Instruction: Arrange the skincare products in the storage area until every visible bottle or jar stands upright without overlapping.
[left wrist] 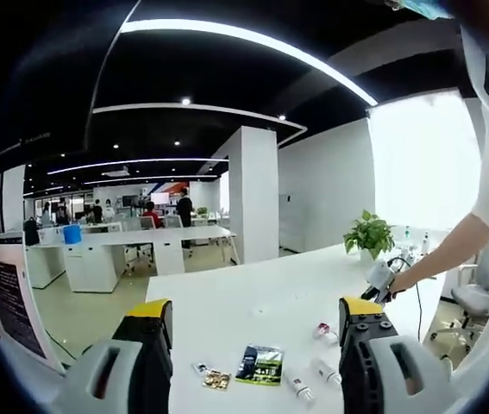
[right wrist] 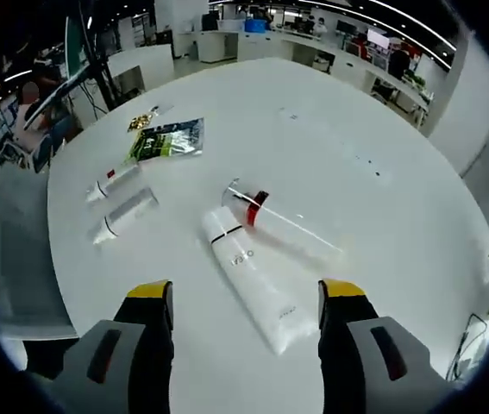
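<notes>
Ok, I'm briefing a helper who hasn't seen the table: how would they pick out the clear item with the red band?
On the round white table, look past the open right gripper to the two long items lying side by side. The nearer one is an opaque white squeeze tube. The target is the clear slim cylinder beyond it, lying on its side, the one circled by a red band.

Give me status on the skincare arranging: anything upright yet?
Nothing done: the large white tube, the clear bottle with red band and two small tubes all lie flat on the white table. Right gripper hovers open over the large tube, left gripper open, both empty. Every item remains to stand up.
</notes>
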Available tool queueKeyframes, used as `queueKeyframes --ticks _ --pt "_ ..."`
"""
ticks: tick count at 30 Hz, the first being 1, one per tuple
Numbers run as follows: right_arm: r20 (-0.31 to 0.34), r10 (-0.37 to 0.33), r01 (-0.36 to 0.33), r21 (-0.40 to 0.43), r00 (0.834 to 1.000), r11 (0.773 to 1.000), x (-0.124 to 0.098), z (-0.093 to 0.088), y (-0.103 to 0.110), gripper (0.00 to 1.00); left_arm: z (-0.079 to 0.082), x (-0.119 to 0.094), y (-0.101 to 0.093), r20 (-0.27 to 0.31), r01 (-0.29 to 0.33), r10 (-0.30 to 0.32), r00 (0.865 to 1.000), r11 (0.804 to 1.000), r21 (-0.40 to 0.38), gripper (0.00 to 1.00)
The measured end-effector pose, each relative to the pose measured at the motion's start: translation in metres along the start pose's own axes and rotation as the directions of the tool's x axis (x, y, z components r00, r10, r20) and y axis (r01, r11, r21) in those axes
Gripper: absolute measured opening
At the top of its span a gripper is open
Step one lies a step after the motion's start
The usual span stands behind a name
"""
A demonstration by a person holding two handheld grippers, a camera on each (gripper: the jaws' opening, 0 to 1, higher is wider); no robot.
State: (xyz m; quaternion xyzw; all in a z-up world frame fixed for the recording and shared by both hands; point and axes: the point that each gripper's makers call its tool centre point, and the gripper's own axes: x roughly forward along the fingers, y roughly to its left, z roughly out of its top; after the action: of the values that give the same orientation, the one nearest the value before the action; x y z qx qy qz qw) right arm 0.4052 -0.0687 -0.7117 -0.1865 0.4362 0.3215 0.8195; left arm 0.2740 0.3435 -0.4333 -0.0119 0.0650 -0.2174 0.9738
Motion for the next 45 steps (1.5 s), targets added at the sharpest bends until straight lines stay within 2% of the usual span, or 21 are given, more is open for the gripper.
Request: queueKeyframes --ticks 14,29,40,45 --pt "-0.094 0.047 -0.051 -0.038 0.994 0.998 0.023 -0.008 -0.001 0.63 -0.011 0.003 -0.002 -0.038 0.018 -0.018 0.999 1.000 -0.005 0.83" --pt "-0.189 0.094 -0.108 -0.068 0.978 0.992 0.048 -0.018 0.004 0.56 -0.001 0.003 0.008 -0.037 0.002 -0.001 0.999 1.000 0.027 0.84" --pt "-0.263 0.101 -0.134 -0.110 0.959 0.985 0.059 -0.033 0.008 0.49 0.001 0.004 0.010 -0.043 0.002 -0.001 0.999 0.999 0.041 0.84" --pt "-0.279 0.094 -0.134 -0.128 0.956 0.983 0.062 -0.033 0.006 0.48 0.001 0.005 0.008 -0.058 0.009 -0.005 0.998 0.998 0.063 0.84"
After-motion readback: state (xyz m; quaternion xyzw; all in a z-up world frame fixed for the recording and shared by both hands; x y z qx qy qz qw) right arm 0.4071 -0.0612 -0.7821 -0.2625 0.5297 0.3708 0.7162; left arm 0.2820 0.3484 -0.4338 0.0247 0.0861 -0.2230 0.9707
